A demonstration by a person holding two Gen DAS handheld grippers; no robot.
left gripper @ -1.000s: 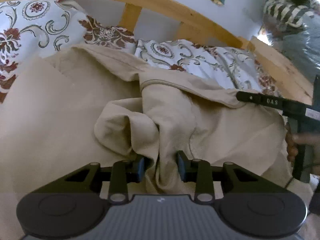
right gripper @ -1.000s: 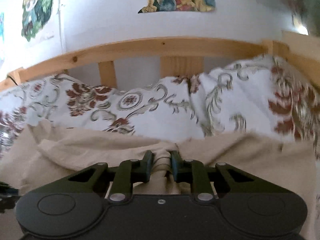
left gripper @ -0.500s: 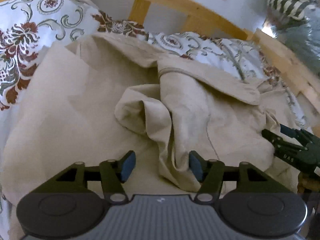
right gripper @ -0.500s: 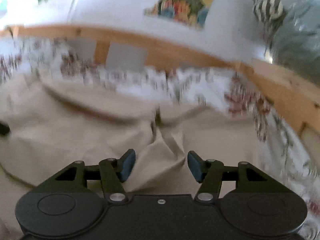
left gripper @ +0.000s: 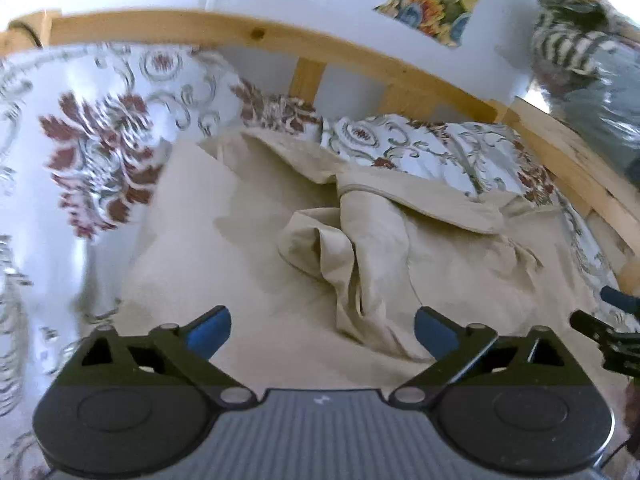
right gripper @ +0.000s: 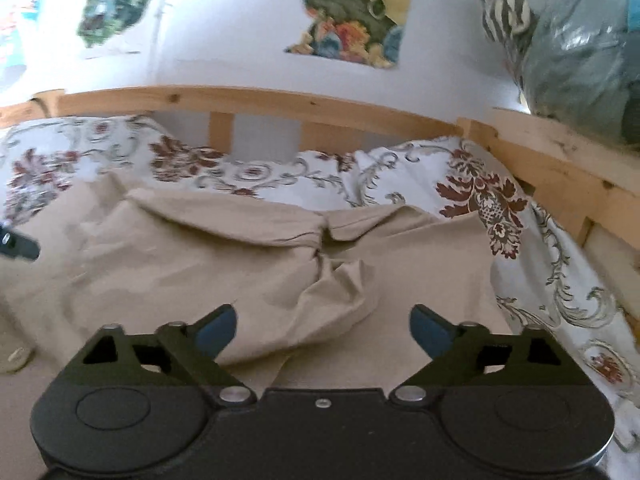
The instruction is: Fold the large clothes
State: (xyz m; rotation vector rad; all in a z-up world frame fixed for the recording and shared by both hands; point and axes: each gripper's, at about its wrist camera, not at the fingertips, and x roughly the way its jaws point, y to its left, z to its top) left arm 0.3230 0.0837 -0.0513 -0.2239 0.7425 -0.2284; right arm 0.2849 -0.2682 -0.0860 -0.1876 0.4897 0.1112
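Since a second ago both claws have let go of the large beige cotton garment (left gripper: 248, 248) and drawn back from it. The left claw (left gripper: 322, 330) is released, jaws opening, only a loose bunched fold lying between its blue pads without touching them. The right claw (right gripper: 323, 330) is likewise released and opening, a rumpled flap at its 12 o'clock. The garment lies spread on the bed's white floral-patterned cover (right gripper: 404, 172), the pale wooden bed frame (right gripper: 256, 100) at 12 o'clock. In the left view the right claw is cut off at 3 o'clock; the cover at 9 o'clock is blurred. The striped and grey bundle (right gripper: 568, 40) at 2 o'clock is hard to make out.
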